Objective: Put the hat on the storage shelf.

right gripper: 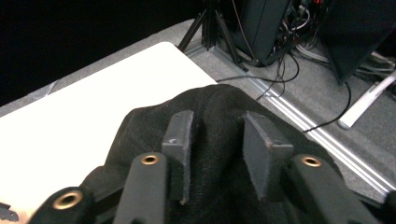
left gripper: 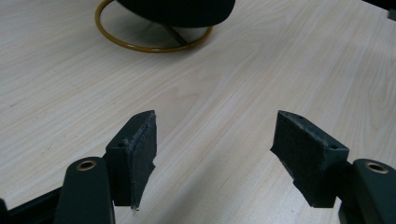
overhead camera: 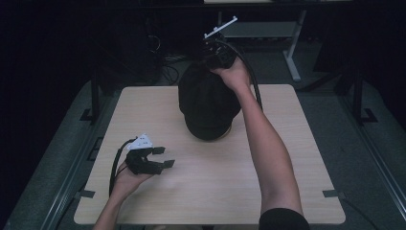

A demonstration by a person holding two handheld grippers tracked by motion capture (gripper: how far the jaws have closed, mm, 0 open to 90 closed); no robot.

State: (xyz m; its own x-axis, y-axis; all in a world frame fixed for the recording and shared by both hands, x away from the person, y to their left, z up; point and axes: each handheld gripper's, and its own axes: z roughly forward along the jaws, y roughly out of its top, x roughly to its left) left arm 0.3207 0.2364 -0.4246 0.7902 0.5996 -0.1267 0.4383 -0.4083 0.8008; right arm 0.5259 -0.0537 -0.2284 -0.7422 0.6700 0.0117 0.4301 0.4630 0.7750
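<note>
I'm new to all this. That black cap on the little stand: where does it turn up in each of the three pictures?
High view: the black cap sits mid-table, its top pinched by the right gripper.
Left gripper view: its lower edge at the top, over the gold ring base.
Right gripper view: dark fabric bunched between the jaws.
Shared landmark: the pale wooden table.
</note>
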